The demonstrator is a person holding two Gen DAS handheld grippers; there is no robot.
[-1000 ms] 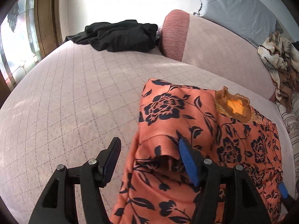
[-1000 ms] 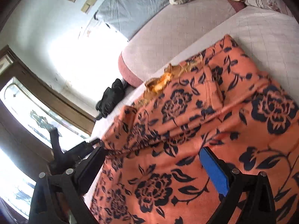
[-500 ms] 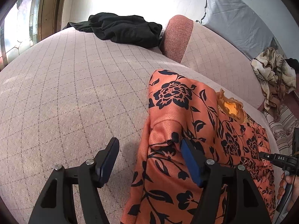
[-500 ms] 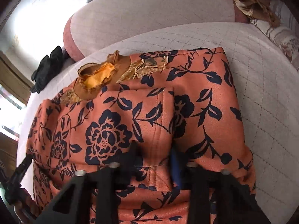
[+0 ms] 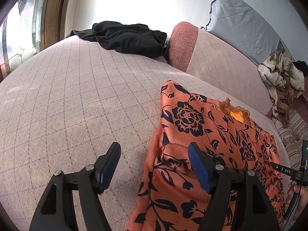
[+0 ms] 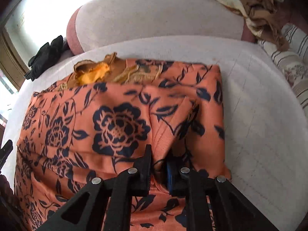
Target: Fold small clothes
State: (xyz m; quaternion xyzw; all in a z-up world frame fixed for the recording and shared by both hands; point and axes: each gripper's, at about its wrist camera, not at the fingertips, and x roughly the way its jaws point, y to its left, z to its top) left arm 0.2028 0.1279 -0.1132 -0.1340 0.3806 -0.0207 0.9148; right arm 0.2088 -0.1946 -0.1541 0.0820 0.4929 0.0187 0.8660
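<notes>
The near end of the orange dress (image 6: pixel 119 127) is cut off by the lower frame edge in both views, and part of it is hidden behind the gripper arms. Blur spoils the far right of the print in the right wrist view. What exactly the orange-yellow ruffled piece (image 6: pixel 92 73) at the dress's far edge is cannot be made out.

One dress is seen, one black garment (image 5: pixel 127 36) well beyond the jaws, one crumpled beige cloth (image 5: pixel 281 79) far to the right, one grey pillow (image 5: pixel 240 21), and two grippers.

The dress is spread on the pink quilted bed (image 5: pixel 67 105), ahead of and under both grippers.

The jaws of the left gripper (image 5: pixel 154 165) are held wide and have just been opening. The left edge of the dress lies between them; the right pad (image 5: pixel 198 167) is set against a folded hem, the left pad (image 5: pixel 109 165) stands over bare bed, apart from the cloth. Nothing is pinched.

The jaws of the right gripper (image 6: pixel 158 165) are drawn narrow, with a raised fold of the dress clamped between them. A hand (image 5: pixel 300 194) is partly seen at the right edge of the left wrist view.
</notes>
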